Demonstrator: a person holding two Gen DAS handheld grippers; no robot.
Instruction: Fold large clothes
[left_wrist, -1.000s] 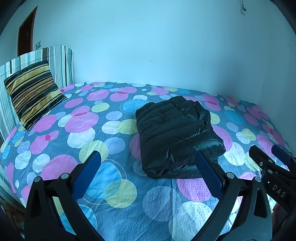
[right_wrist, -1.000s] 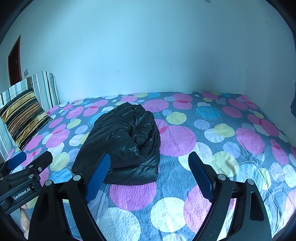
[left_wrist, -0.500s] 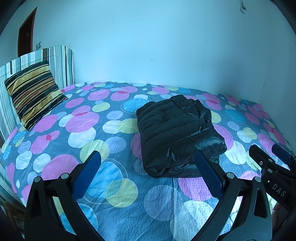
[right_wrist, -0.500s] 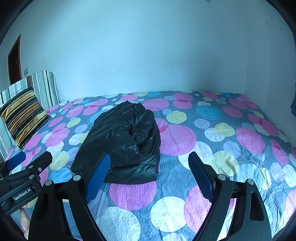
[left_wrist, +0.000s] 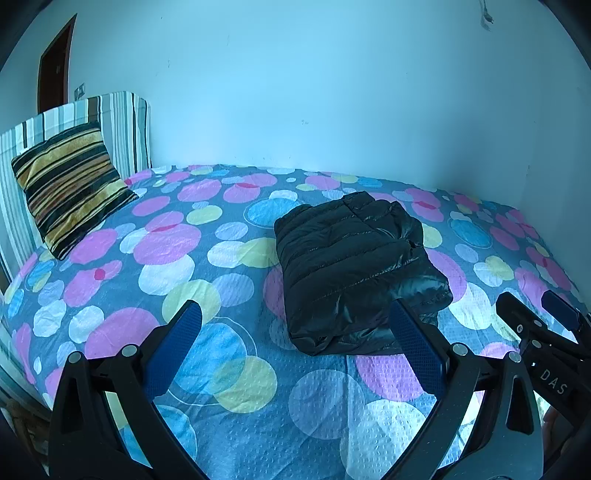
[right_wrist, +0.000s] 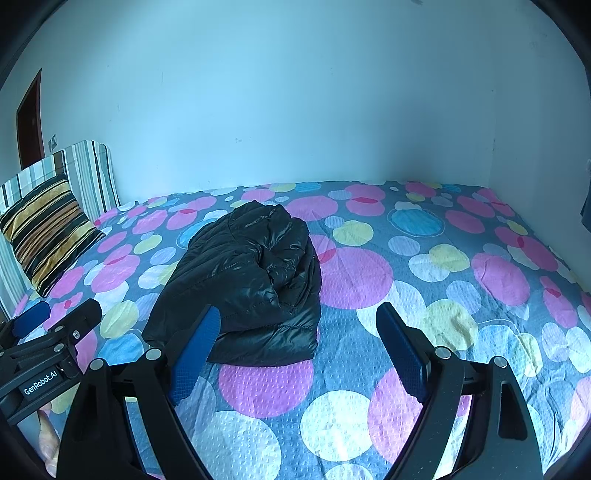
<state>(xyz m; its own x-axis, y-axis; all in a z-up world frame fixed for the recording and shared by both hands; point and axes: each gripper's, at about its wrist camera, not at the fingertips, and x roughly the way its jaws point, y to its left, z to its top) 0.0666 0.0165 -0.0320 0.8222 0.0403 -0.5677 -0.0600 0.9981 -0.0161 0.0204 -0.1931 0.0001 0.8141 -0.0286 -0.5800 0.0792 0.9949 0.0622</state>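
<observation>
- The left gripper (left_wrist: 295, 328) is held low over the near edge of the bed (left_wrist: 122, 288), pointing across it toward the far wall (left_wrist: 295, 92); its two blue fingers (left_wrist: 173, 350) are spread wide with nothing between them
- The right gripper (right_wrist: 299, 336) is held the same way just beside it, low and pointing forward; its blue fingers (right_wrist: 400, 350) are also spread wide and hold nothing
- Each gripper shows at the edge of the other one's view: the right gripper (left_wrist: 535, 332) at the far right, the left gripper (right_wrist: 48, 332) at the far left
- The black puffy jacket (left_wrist: 351, 269) lies folded into a thick bundle on the bed, just past the grippers and touching neither
- Its long side runs from the near edge of the bed toward the far wall
- In the right wrist view the jacket (right_wrist: 251, 288) looks lumpy on top, with a fold lying over it
- A striped pillow (left_wrist: 70, 184) leans on the striped headboard (left_wrist: 122, 125) at the left, well apart from the jacket
</observation>
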